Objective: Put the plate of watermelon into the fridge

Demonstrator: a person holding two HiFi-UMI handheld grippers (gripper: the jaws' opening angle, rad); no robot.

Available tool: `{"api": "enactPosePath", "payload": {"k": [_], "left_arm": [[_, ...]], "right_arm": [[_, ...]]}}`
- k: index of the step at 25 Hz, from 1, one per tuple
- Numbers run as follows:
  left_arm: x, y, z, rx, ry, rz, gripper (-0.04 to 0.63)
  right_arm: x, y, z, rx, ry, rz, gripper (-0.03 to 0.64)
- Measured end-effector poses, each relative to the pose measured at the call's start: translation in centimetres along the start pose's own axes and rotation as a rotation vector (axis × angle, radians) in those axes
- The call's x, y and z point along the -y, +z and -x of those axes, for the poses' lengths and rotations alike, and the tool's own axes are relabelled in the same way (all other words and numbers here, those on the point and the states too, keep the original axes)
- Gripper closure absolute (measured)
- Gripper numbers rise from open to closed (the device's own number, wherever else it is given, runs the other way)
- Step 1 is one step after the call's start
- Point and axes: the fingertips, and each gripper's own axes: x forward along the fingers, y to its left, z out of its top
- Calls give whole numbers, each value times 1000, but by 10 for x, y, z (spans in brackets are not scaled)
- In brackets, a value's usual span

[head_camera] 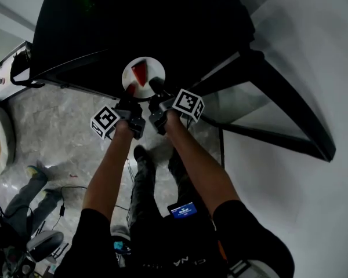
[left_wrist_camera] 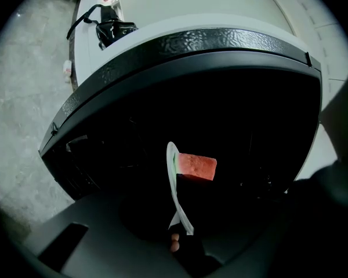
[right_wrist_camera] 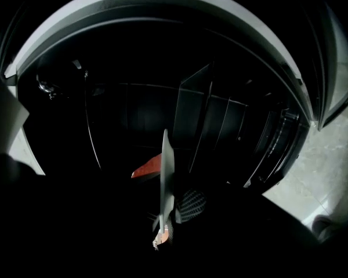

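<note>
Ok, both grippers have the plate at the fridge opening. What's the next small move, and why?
Probably ease the plate straight forward, kept level, into the fridge. The left gripper and right gripper are both shut on its near rim, the watermelon lies loose on top, and the plate seems to be only at the open front, not yet set down inside.

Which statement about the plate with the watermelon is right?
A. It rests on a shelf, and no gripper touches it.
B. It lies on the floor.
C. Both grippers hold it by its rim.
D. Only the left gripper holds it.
C: the left gripper and the right gripper each have their jaws shut on the near rim of the plate, which carries the watermelon in front of the dark fridge.
</note>
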Motion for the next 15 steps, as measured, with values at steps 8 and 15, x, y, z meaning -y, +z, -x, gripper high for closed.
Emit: {"api": "enactPosePath", "payload": {"k": [8,15], "left_arm": [[-6,6,-12,14,-1,-14,554],[-9,10,-22,37,8,4,557]], "right_arm": [[6,7,-10,9,-10,5,586],[10,12,-16,13,-45,33,586]]}}
